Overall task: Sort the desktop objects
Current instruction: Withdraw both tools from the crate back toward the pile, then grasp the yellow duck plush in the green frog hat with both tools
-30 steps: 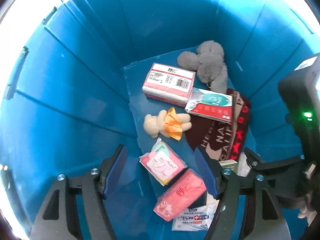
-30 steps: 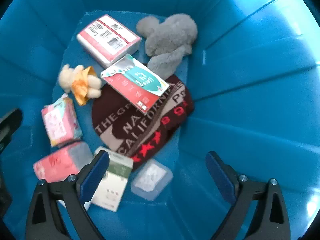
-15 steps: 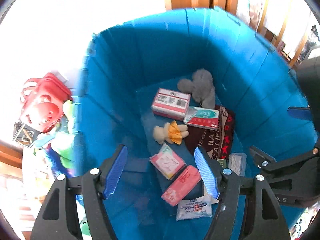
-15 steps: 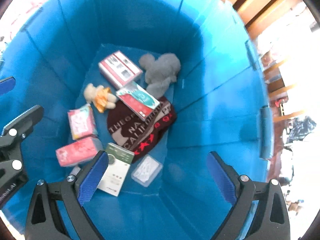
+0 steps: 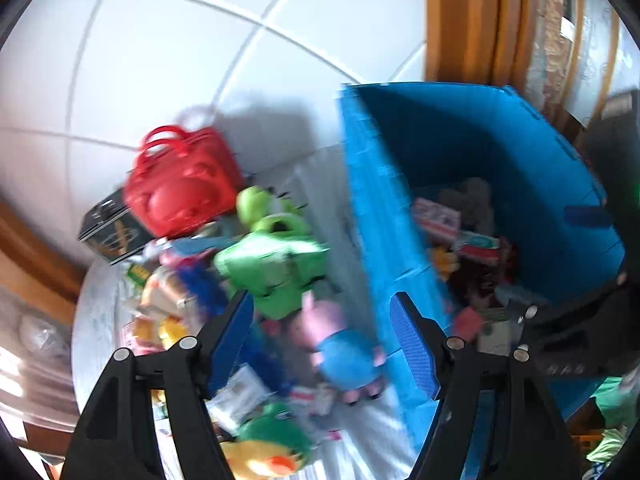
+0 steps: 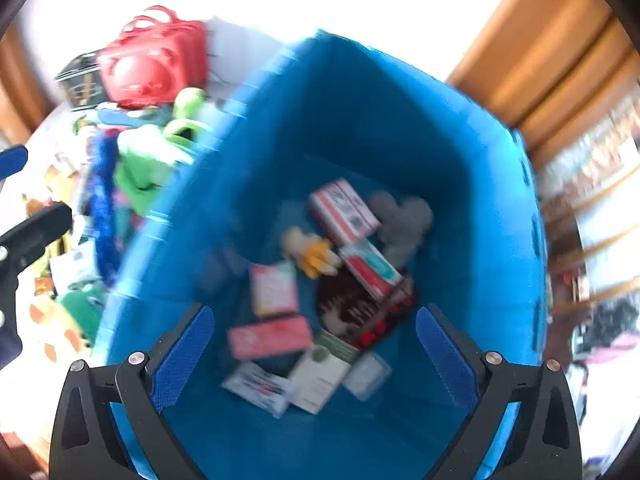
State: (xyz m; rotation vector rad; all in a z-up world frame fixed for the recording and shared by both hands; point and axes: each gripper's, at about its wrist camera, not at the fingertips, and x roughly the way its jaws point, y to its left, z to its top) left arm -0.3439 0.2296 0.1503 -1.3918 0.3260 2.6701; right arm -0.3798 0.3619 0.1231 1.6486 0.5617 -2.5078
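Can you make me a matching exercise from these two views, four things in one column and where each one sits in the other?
Things:
1. grey plush toy
2. red bag
3. pink and blue plush toy
4. right hand-held gripper

Places:
A. on the table, at the far end of the pile
B. inside the blue bin, at its far end
C. open and empty, above the bin
D. on the table, right beside the bin's outer wall

Pairs: 1-B, 2-A, 3-D, 4-C

Blue bin open, standing upright. On its floor: grey plush at far right, red-white box beside it, small yellow plush, dark printed cloth, pink packets, white-green box nearest. Left of the bin, a blurred heap on the surface: red bag, green plush, pink-blue plush.
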